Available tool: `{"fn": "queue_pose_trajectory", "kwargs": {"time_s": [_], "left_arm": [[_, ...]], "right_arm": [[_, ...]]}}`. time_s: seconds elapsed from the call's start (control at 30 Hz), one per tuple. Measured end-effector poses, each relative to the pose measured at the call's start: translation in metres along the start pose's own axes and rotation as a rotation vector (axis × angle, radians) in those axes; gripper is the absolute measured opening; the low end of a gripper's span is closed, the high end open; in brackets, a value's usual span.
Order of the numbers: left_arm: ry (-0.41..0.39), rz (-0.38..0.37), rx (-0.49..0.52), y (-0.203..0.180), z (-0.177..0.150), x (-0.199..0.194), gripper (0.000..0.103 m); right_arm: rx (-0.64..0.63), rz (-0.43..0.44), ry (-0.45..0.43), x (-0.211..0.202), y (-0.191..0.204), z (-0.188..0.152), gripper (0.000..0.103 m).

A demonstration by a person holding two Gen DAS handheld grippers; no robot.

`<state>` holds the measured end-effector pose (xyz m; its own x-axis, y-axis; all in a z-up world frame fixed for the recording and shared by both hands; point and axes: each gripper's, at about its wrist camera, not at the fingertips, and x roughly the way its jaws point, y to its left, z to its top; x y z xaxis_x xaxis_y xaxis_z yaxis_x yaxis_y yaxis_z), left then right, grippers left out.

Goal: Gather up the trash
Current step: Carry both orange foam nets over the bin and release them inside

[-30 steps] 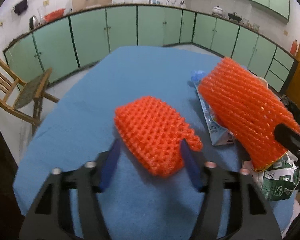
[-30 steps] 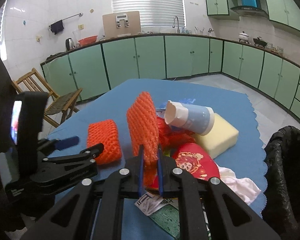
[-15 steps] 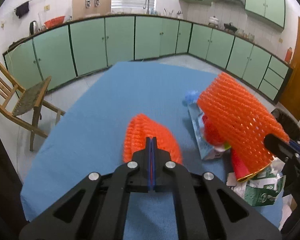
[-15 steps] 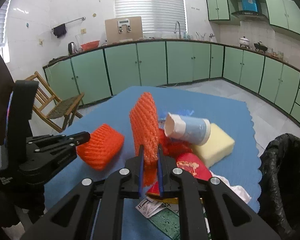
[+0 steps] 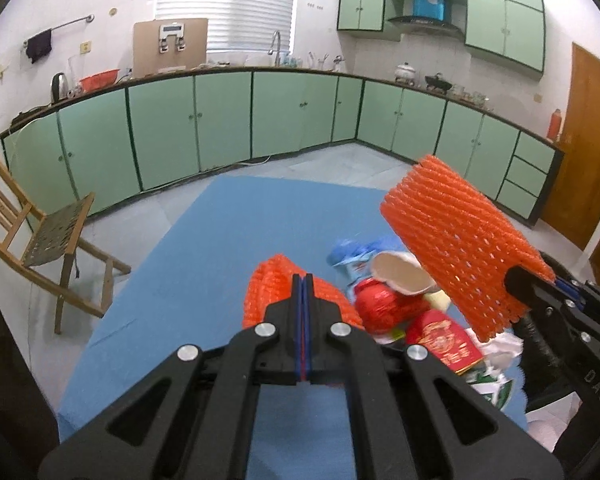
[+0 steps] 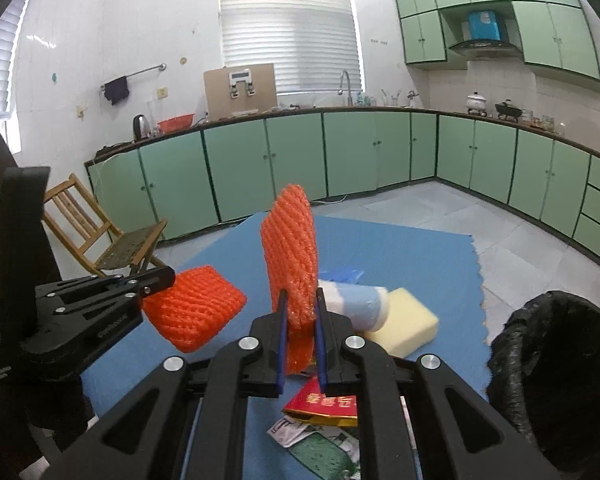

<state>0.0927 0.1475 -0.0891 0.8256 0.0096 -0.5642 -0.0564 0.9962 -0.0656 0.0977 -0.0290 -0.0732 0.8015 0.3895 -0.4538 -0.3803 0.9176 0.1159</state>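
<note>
Blue-clothed table point(image 6: 416, 264), yellow sponge point(image 6: 404, 326), paper cup point(image 6: 356, 306), red packet point(image 6: 326, 404), crumpled wrappers point(image 6: 316, 444)

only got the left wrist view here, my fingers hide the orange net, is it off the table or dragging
Observer: Off the table; the right wrist view shows the small orange net hanging clear in the left hand-held gripper.
Operator: where's the bin
Observer: A black-lined bin sits past the table's right edge.
Operator: right side holding firm?
Observer: The right hand-held gripper is clamped on the tall orange net, which stands upright.
</note>
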Motion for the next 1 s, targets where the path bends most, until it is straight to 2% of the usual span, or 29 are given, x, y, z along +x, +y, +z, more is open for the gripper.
{"fn": "queue_pose_trajectory", "kwargs": {"time_s": [0.27, 0.53, 0.77, 1.0], "left_arm": [[-0.062, -0.089, 0.044, -0.038, 0.022, -0.016, 0.0], [-0.107, -0.204, 0.096, -0.095, 0.04, -0.018, 0.0], [-0.106, -0.304, 0.152, -0.161, 0.043, -0.005, 0.0], [-0.072, -0.408, 0.2, -0.229, 0.034, 0.018, 0.0]], "right_arm": [[0.041, -0.079, -0.034, -0.024, -0.039, 0.013, 0.011], [0.091, -0.211, -0.069, -0.055, -0.094, 0.018, 0.011], [0.141, -0.319, -0.084, -0.081, -0.145, 0.013, 0.011], [0.176, -0.429, -0.07, -0.1, -0.198, -0.002, 0.011]]}}
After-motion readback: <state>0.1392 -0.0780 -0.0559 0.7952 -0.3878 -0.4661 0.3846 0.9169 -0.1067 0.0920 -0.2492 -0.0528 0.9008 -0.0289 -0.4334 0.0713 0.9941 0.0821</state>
